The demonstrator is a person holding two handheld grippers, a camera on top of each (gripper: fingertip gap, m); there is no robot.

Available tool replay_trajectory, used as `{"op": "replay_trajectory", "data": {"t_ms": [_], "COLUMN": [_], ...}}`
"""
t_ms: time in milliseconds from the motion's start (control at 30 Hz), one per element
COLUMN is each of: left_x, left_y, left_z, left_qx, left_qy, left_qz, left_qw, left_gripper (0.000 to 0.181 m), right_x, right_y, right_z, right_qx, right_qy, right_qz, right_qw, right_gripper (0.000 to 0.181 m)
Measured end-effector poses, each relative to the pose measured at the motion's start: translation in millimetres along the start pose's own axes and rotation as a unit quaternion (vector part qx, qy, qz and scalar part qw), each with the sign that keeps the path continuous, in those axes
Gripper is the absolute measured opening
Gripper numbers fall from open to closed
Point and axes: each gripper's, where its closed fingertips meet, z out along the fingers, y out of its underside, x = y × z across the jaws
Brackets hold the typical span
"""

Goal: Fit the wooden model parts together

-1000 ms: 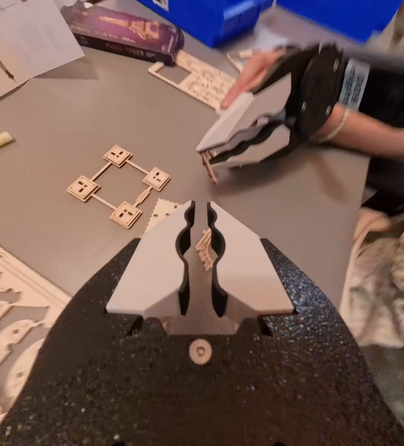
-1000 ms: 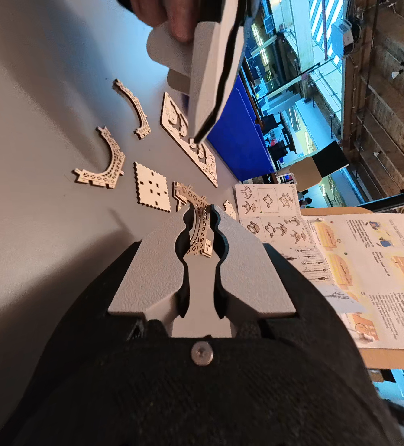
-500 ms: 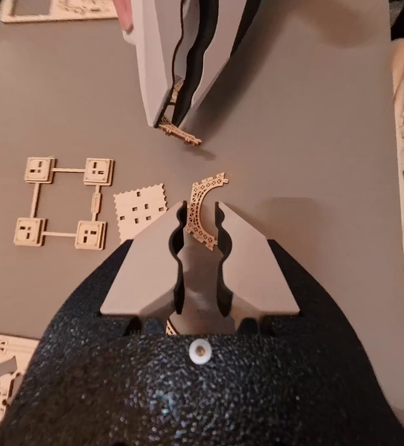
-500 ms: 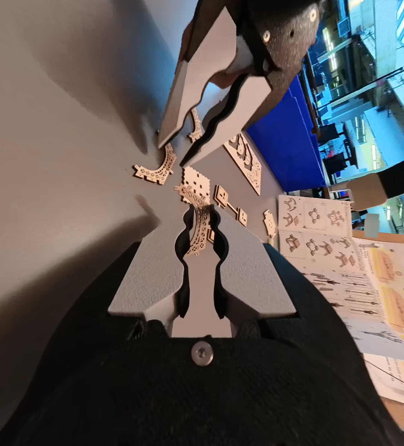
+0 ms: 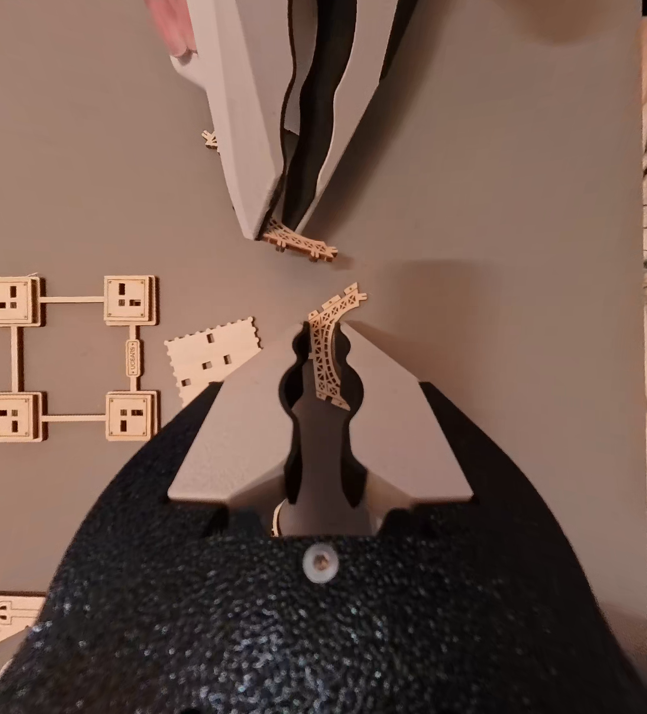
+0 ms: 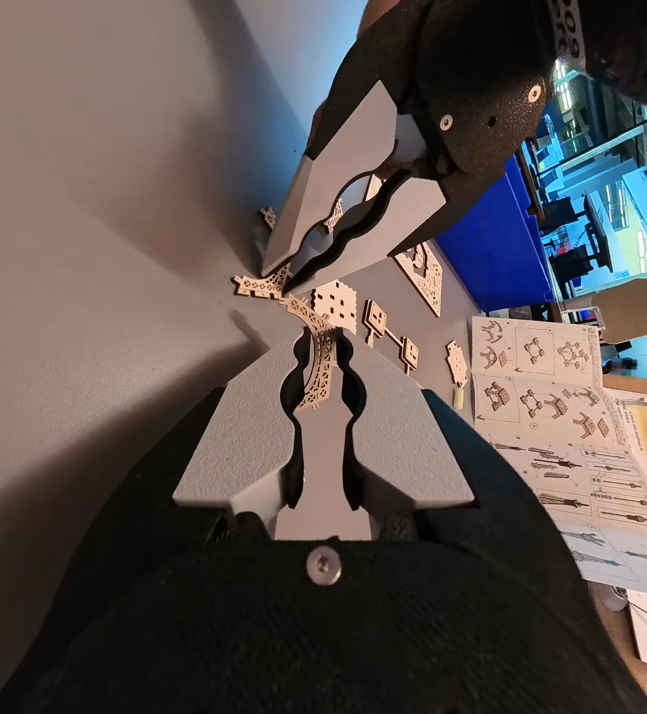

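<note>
Currently: 2 curved lattice legs, 1 clamped in left gripper [image 5: 323, 328], 1 clamped in right gripper [image 6: 320, 334], tips near each other above grey table [image 5: 82, 154]. Square base frame [image 5: 70, 357] at 9 o'clock.

Square frame [image 5: 70, 357] left of slotted plate [image 5: 213, 353] — both on table [image 5: 487, 193].

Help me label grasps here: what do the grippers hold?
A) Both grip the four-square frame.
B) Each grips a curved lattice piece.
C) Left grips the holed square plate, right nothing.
B: the left gripper pinches a curved lattice piece, the right gripper a second curved piece; the plate and frame lie on the table.
</note>
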Motion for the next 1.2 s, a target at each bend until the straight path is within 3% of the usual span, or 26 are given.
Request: {"op": "replay_trajectory", "data": {"t_ms": [200, 333, 533, 833, 1200], "left_x": [-12.0, -7.9, 8.2, 16.8, 40.2], "left_y": [-3.5, -20.6, -38.7, -29.7, -40.3], "left_z": [-5.0, -21.5, -34.6, -25.5, -29.0], "left_qx": [0.023, 0.080, 0.205, 0.188, 0.234], "left_qy": [-0.087, -0.140, -0.082, -0.044, 0.026], "left_qz": [0.051, 0.160, 0.149, 0.175, 0.181], "left_qw": [0.995, 0.974, 0.964, 0.965, 0.955], "left_gripper": [0.009, 0.009, 0.009, 0.009, 0.009], "right_x": [1.9, -2.0, -13.7, -23.5, -32.8], "right_y": [-2.1, -2.9, -12.5, -23.8, -47.4], "right_z": [-1.2, -1.1, -1.4, 0.4, -10.7], "right_qx": [0.005, 0.014, 0.042, 0.063, 0.120], "right_qy": [0.005, -0.012, -0.053, -0.075, -0.121], "right_qz": [0.004, 0.019, 0.038, 0.031, 0.059], "right_qw": [1.000, 1.000, 0.997, 0.995, 0.984], "right_gripper": [0.011, 0.011, 0.011, 0.011, 0.011]}}
